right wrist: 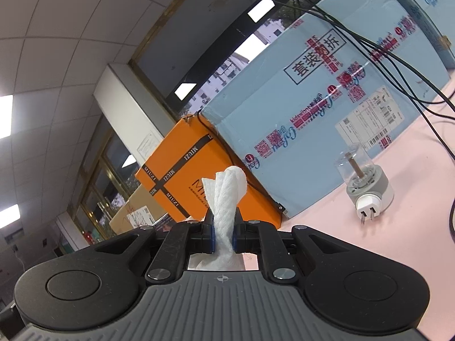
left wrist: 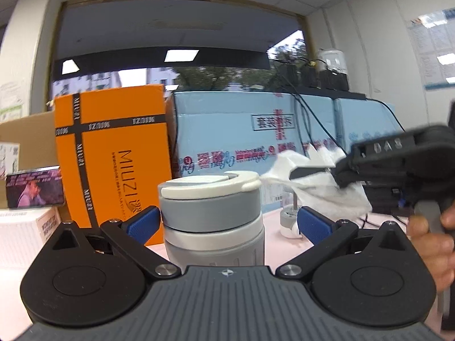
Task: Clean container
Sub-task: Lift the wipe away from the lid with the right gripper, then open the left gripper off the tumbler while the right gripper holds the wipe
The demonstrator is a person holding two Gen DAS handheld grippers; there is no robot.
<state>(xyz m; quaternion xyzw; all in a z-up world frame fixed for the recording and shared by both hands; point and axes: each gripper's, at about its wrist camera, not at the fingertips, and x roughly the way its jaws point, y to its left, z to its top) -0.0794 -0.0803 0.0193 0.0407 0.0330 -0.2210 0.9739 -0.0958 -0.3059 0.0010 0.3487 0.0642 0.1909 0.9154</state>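
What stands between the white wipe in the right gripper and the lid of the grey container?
Nothing visible. The right gripper holds the white crumpled wipe just right of the grey cylindrical container, near its white lid. The left gripper sits open around the container, below the lid.

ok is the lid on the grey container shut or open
Shut: the white lid lies flat across the top of the grey container, which stands upright between the left gripper's open jaws.
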